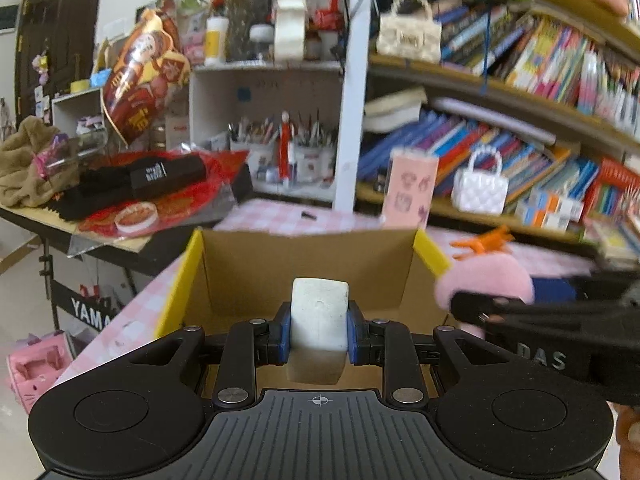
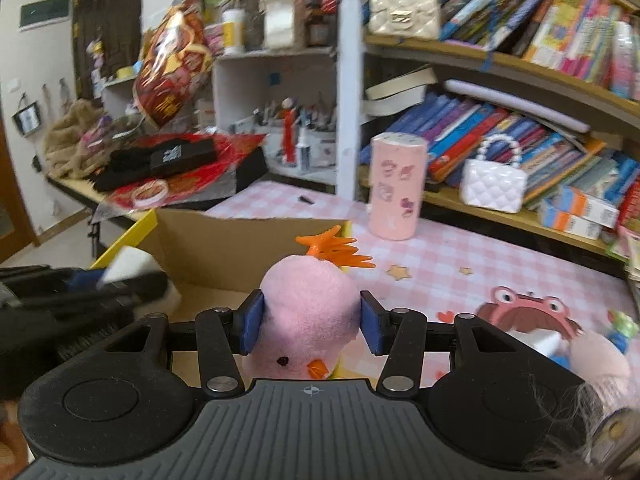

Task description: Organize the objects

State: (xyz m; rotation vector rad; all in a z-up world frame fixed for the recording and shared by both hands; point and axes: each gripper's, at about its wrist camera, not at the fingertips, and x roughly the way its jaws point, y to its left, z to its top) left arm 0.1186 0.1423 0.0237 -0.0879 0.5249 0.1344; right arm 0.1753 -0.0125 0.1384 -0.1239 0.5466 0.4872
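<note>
The left gripper [image 1: 319, 332] has its jaws pinching a white block [image 1: 319, 312], held just above the open cardboard box [image 1: 248, 264] that lies directly ahead of the jaws on the pink checked worktop [image 1: 288, 216]. To the right, the right gripper [image 2: 311, 330] has its jaws pressed against both sides of a pink plush chick [image 2: 306, 320] with an orange crest, held over the box's right edge. Beyond and right of those jaws stands a pink cylinder [image 2: 396, 188], apart from the box.

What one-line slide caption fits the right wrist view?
Right gripper shut on a pink plush chick beside an open cardboard box on the pink checked table.
</note>
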